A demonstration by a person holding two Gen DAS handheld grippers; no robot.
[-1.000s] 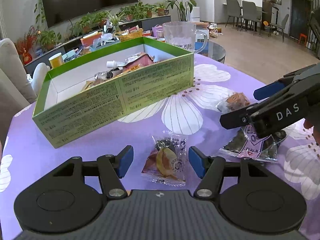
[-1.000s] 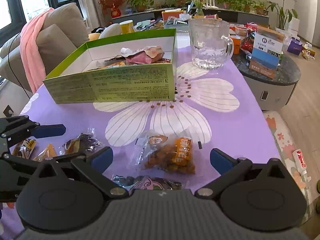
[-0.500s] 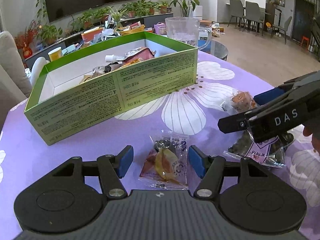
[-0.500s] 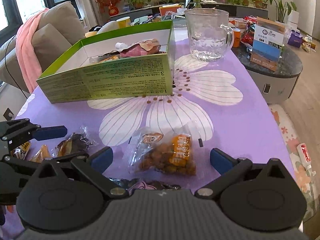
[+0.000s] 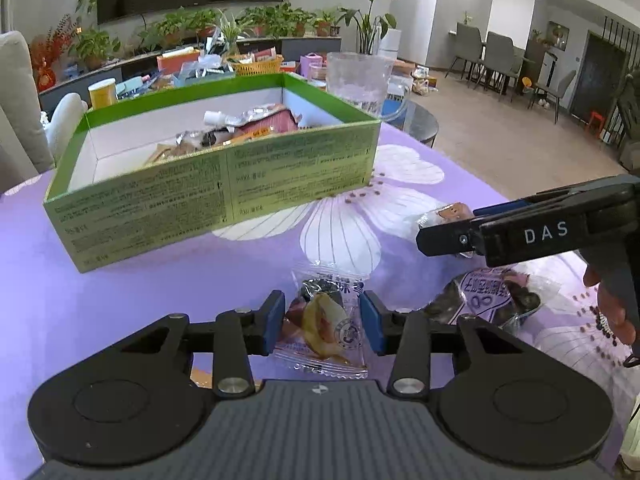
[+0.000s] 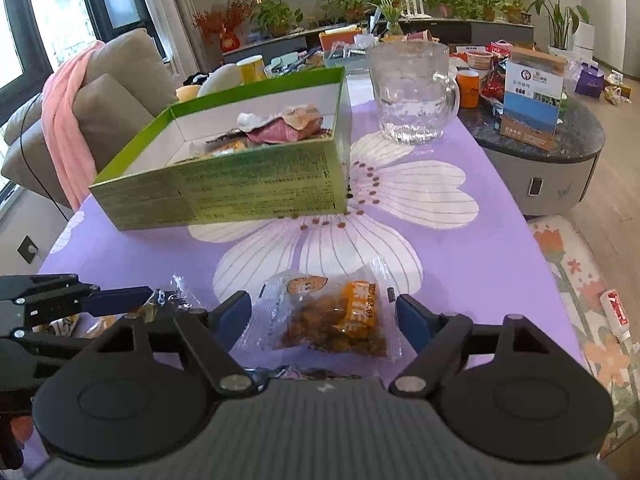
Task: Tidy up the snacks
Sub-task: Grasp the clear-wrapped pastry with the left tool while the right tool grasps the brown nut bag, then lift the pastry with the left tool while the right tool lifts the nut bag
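A clear packet of dried fruit (image 5: 324, 324) lies on the purple cloth between the blue pads of my left gripper (image 5: 322, 322). The jaws are closing, the pads stand at the wrapper's edges, and the wrapper still lies flat. My right gripper (image 6: 324, 318) is open wide around a clear packet of orange-brown nuts (image 6: 336, 316); its fingers also show from the side in the left wrist view (image 5: 452, 226). The green cardboard box (image 5: 216, 208) (image 6: 240, 188) stands behind with several snacks inside. A dark snack packet (image 5: 488, 296) lies under the right gripper.
A glass mug (image 6: 412, 96) stands beyond the box's right corner. The left gripper's fingers (image 6: 100, 300) reach in at the lower left of the right wrist view. The table's right edge (image 6: 532, 248) drops to a round side table and a floral rug.
The left gripper's blue pads have drawn much closer together around the dried-fruit packet. The right gripper stays open over the nut packet, almost unmoved.
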